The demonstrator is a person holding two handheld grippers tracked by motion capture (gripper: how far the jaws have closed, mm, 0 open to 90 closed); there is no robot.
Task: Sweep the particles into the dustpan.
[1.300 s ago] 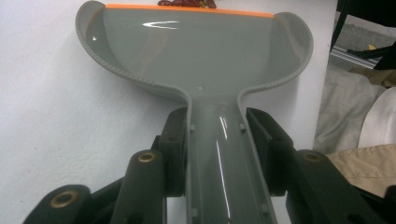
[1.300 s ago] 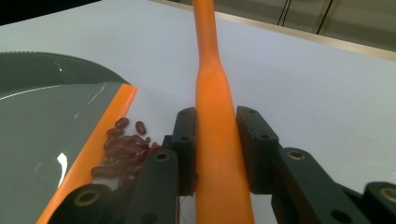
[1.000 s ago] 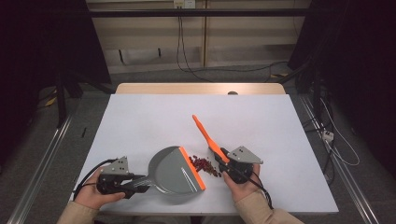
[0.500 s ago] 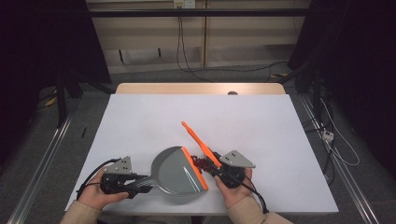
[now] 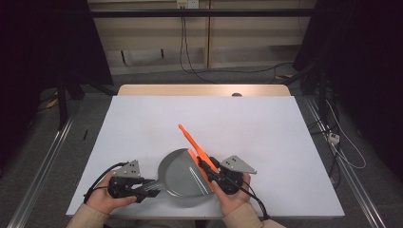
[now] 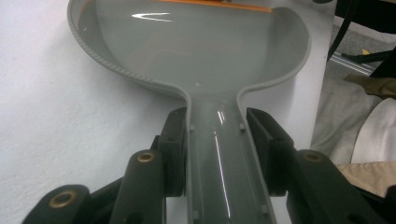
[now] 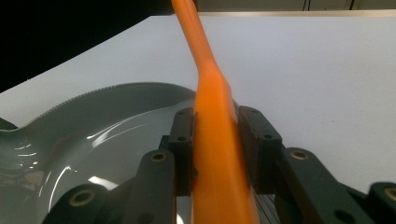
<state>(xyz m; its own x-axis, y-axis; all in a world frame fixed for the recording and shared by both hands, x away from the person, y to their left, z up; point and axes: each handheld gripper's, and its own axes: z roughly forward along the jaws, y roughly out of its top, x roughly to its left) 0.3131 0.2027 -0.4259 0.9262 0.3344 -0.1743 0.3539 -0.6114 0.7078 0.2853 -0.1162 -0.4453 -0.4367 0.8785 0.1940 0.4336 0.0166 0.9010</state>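
Two tools meet at the near edge of the white bench (image 5: 266, 128): a grey plastic dustpan (image 5: 183, 178) with a round scoop and an orange plastic hand brush (image 5: 197, 152). The dustpan lies flat on the bench, near and slightly left of centre, its handle pointing left. The brush stands over the dustpan's right lip, its long handle slanting up and away toward the far left.

The left gripper (image 6: 219, 154) is clenched on the dustpan's handle, one black pad on each side of the stem. The right gripper (image 7: 217, 149) is clamped on the orange brush just below where the handle widens, and the dustpan's bowl shows beside and below its jaws in the right gripper view. A person's hands and tan sleeves hold both grippers at the near edge. Whether any debris sits in the scoop cannot be made out.

The step in hand looks like the end of a sweep into the pan. To do it well, the left gripper should press the lip flat against the bench so nothing slides under it, while the right draws the bristles fully across the lip into the bowl with a short, low stroke, lifting only once well inside.
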